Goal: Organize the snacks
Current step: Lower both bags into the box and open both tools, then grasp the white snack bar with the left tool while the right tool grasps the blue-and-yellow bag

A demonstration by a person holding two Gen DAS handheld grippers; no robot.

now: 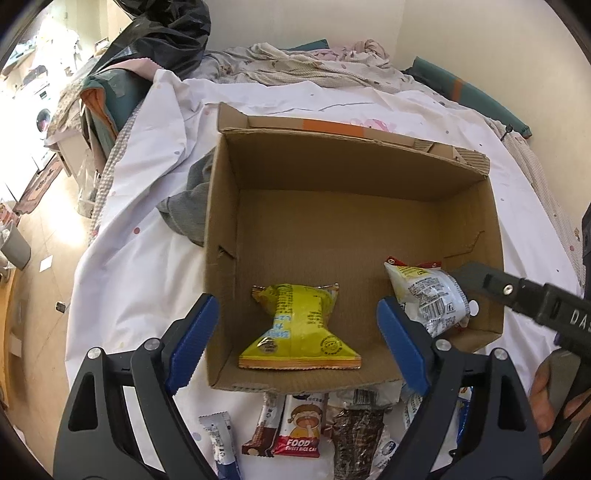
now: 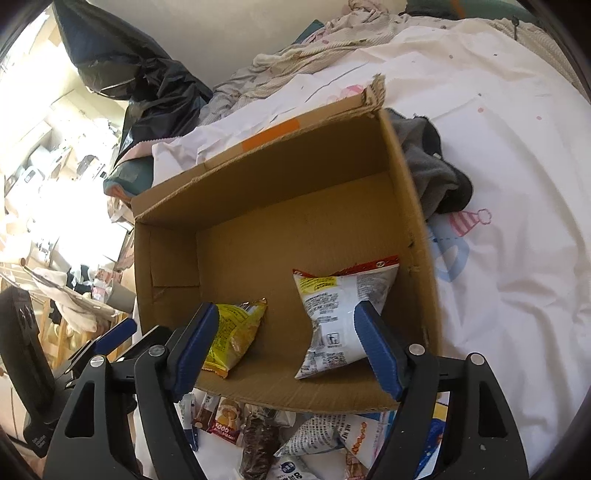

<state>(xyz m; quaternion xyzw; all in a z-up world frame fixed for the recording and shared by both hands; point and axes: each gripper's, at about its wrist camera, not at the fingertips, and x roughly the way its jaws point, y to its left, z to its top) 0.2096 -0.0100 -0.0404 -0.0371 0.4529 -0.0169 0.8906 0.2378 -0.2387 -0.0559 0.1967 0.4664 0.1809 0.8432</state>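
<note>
An open cardboard box (image 1: 332, 166) (image 2: 258, 184) lies on a white bedsheet. Inside it, near the front wall, a yellow snack bag (image 1: 299, 328) (image 2: 236, 339) lies flat on the left. A white snack bag (image 1: 428, 295) (image 2: 340, 317) leans at the box's right wall. My left gripper (image 1: 298, 306) hangs open above the yellow bag, pads clear of it. My right gripper (image 2: 286, 312) is open over the white bag, which lies loose beside its right pad. Several more snack packs (image 1: 299, 424) (image 2: 255, 443) lie on the sheet in front of the box.
A grey cloth (image 1: 188, 206) (image 2: 432, 166) lies against the box's outer side. Crumpled bedding (image 1: 295, 62) is piled at the back, with a black plastic bag (image 1: 166, 33) (image 2: 147, 85) beside it. A person's hand (image 1: 546, 398) holds the right gripper's handle.
</note>
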